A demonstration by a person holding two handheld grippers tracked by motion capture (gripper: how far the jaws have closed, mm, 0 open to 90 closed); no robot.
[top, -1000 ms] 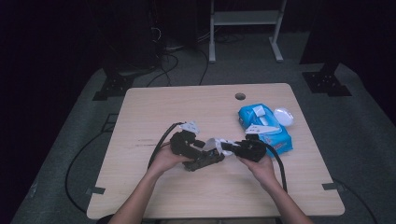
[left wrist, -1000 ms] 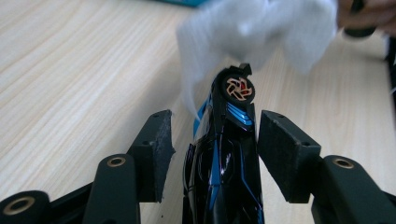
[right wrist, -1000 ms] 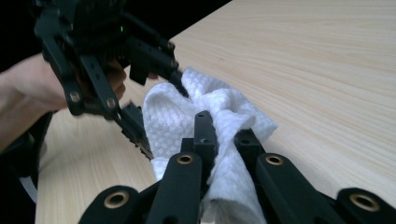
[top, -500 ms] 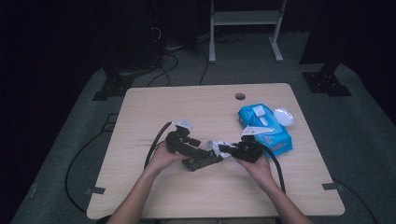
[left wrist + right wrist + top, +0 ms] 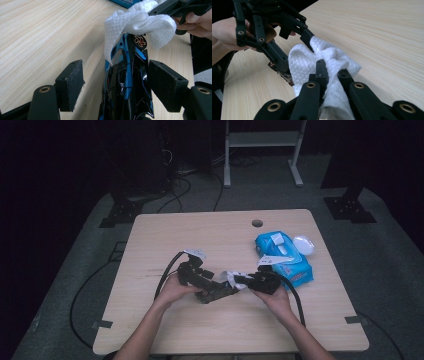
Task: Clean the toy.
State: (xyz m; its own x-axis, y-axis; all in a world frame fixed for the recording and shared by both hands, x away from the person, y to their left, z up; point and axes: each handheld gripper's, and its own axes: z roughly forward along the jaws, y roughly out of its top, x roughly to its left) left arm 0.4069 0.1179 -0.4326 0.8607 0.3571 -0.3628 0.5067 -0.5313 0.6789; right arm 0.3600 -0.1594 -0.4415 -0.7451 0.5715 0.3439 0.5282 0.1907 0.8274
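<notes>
A black and blue toy car [image 5: 127,82] lies on the wooden table [image 5: 210,235] between the jaws of my left gripper [image 5: 116,72]. Those jaws have just been opening; the left pad [image 5: 72,80] stands clear of the car and the right pad [image 5: 163,85] sits close beside it. My right gripper [image 5: 332,67] is shut on a crumpled white wipe [image 5: 304,65], which rests on the car's far end [image 5: 135,22]. In the high view the left gripper [image 5: 220,292] and the right gripper [image 5: 240,281] meet at the table's front middle, with the wipe [image 5: 231,277] between them.
A blue pack of wipes [image 5: 282,255] lies just behind the right hand, with a white lid [image 5: 303,244] beside it. A small round hole [image 5: 257,223] is in the table's far side. Black cables trail from both grippers.
The left hand and its gripper have drifted slightly to the left. The right hand with the wipe has stayed in place.
</notes>
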